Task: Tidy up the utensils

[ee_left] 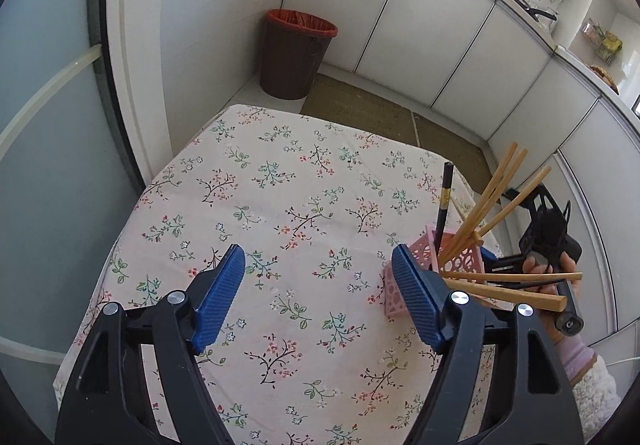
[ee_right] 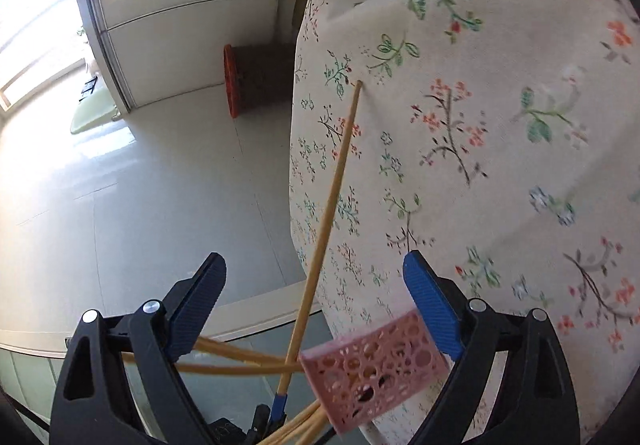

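Both tools gape wide, gripping nothing: left tool [ee_left: 318, 295] over the floral-clothed surface [ee_left: 280, 185], right tool [ee_right: 314, 299] beside the pink perforated plastic holder [ee_right: 376, 361] of wooden chopsticks [ee_right: 332, 197] near the surface's right edge.

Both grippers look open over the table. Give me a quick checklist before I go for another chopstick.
1. Left gripper open, nothing between the fingers: ok.
2. Right gripper open: ok.
3. Right gripper free: not ok, a chopstick crosses between its fingers.
4. Pink holder upright on the table: ok.
5. Chopsticks seated in the holder: not ok, several splay out sideways.
6. Loose utensils left to collect: cannot tell, none visible on the cloth.
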Available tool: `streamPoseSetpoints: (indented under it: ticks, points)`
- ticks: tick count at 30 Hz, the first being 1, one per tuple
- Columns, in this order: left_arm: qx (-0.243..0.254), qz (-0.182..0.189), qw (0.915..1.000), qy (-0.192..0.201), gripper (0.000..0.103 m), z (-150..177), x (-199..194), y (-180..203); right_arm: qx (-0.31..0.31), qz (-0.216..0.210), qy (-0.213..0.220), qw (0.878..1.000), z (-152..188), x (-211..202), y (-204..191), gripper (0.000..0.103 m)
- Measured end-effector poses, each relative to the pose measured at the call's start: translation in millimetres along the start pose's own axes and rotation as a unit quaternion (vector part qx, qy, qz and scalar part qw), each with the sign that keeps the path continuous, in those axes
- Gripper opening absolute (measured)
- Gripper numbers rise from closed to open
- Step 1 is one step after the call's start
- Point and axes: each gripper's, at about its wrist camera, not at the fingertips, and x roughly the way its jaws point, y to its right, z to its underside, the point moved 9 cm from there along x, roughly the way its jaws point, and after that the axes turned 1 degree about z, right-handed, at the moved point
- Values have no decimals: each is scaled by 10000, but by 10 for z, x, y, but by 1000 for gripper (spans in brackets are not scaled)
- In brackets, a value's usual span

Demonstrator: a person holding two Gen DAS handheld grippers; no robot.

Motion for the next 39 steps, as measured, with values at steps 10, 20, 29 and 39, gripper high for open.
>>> streamPoseSetpoints:
  ticks: [10,20,29,39]
  points:
    - [199,-264,9993,-148,73,71,145,-74,84,-300,-186,9993,-563,387,-88,30]
    - [203,-201,9994,-193,73,76,149,-27,-833,-599,440,9937,-516,-180,-938,7]
    - [-34,299,9995,59,73,-40,-149,87,-2707,-14,1922,9433,106,-1577,-2323,7]
    - [-326,838,9948,471,73,-165,-614,146,-4719,1381,3058,8153,2084,-1966,-2783,7]
